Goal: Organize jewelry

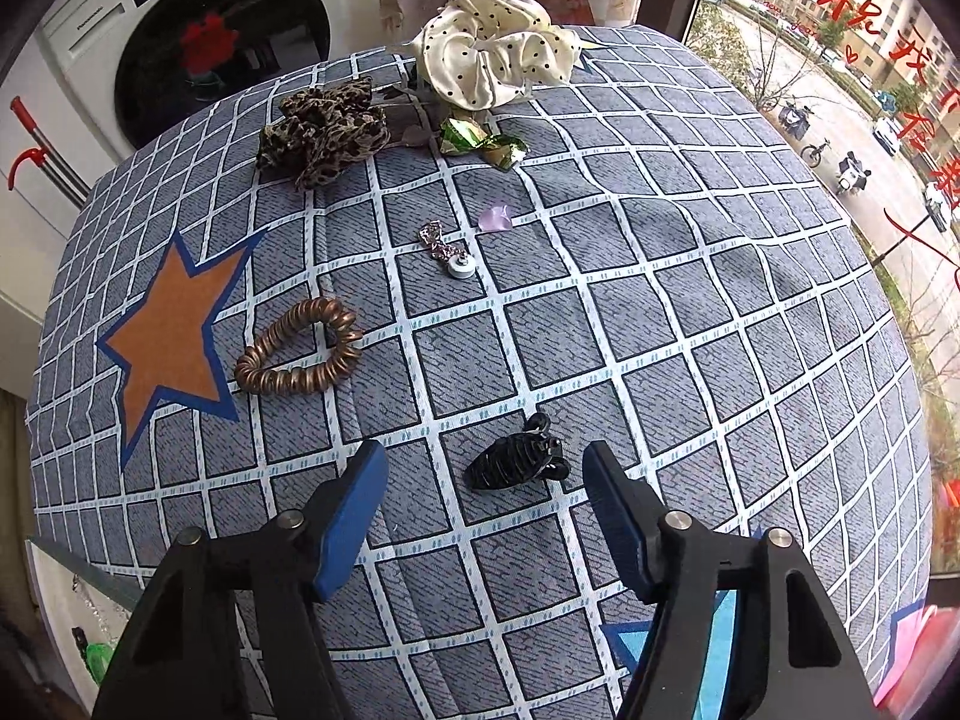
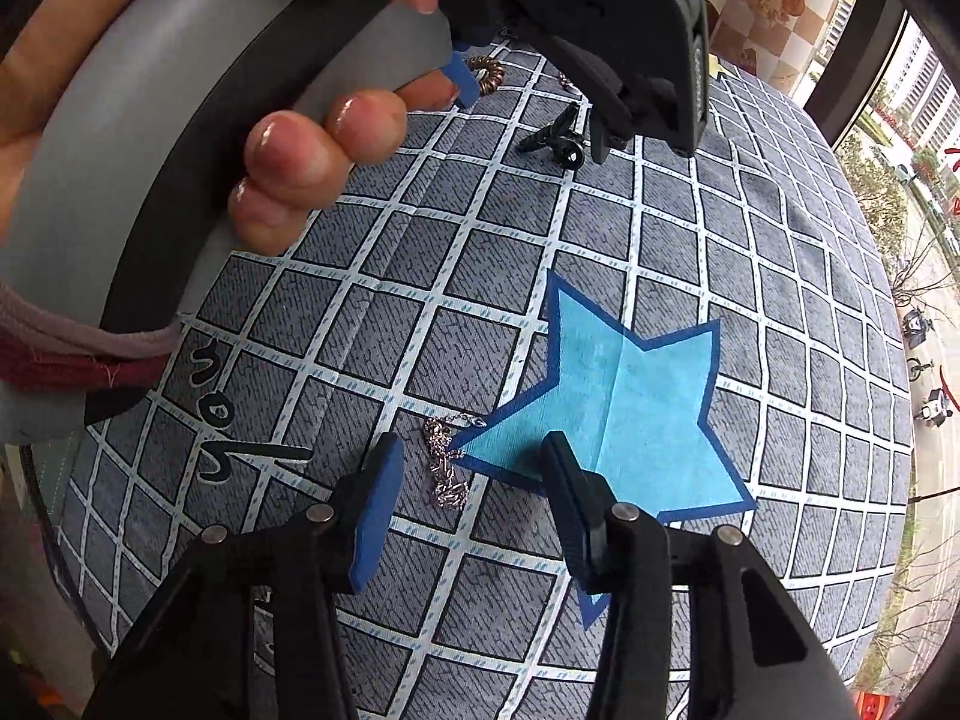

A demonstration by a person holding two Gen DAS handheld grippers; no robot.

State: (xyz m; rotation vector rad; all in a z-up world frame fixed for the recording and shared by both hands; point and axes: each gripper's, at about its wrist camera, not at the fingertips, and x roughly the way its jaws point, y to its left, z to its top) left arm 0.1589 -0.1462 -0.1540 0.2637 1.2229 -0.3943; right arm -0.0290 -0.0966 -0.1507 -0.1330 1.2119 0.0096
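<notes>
In the right wrist view, the left hand-held gripper at the top of the frame is mostly cut off, and its body covers part of the coiled copper hair tie and the black claw clip. In the left wrist view, the small pink item at upper centre is too small to identify. The light blue star hides behind the right finger.
</notes>
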